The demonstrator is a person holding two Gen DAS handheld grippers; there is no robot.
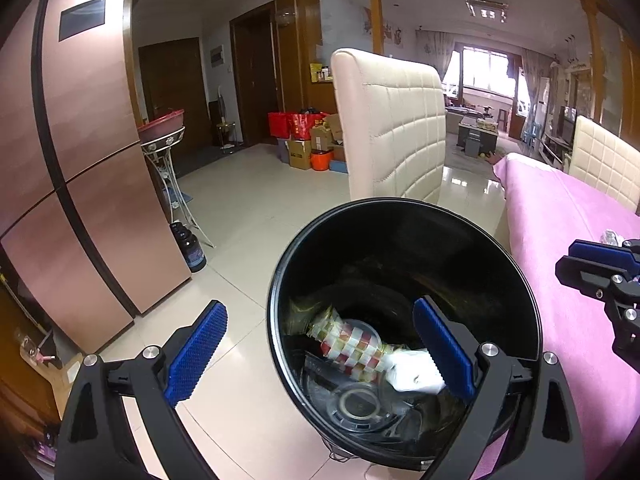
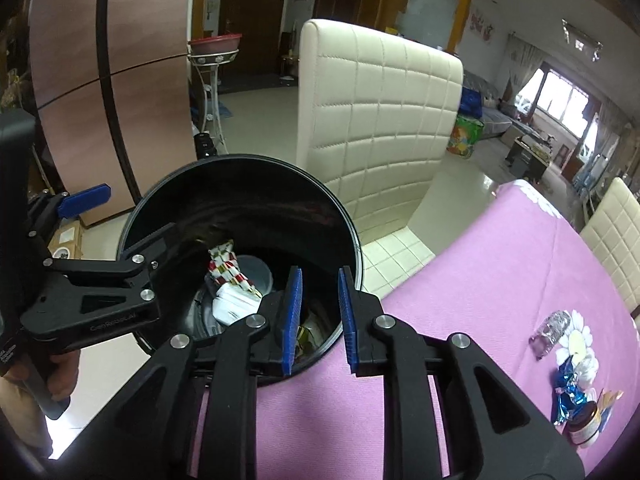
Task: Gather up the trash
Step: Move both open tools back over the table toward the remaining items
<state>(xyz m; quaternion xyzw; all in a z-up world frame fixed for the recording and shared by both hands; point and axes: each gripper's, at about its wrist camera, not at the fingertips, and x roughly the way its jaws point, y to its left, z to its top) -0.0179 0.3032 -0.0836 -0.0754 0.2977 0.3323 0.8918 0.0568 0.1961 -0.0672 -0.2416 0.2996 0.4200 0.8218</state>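
My left tongs point(image 1: 320, 344) and right tongs point(image 2: 318, 316) are matte black plastic with silver round screws at the joints, ridged blue pads point(image 2: 291, 320) inside each fingertip, and faint lettering along one arm.

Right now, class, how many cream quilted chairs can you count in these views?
2. One chair stands just behind the black bin, beside the pink table; the second chair sits along the table's far side, at the right edge. Others may be hidden.
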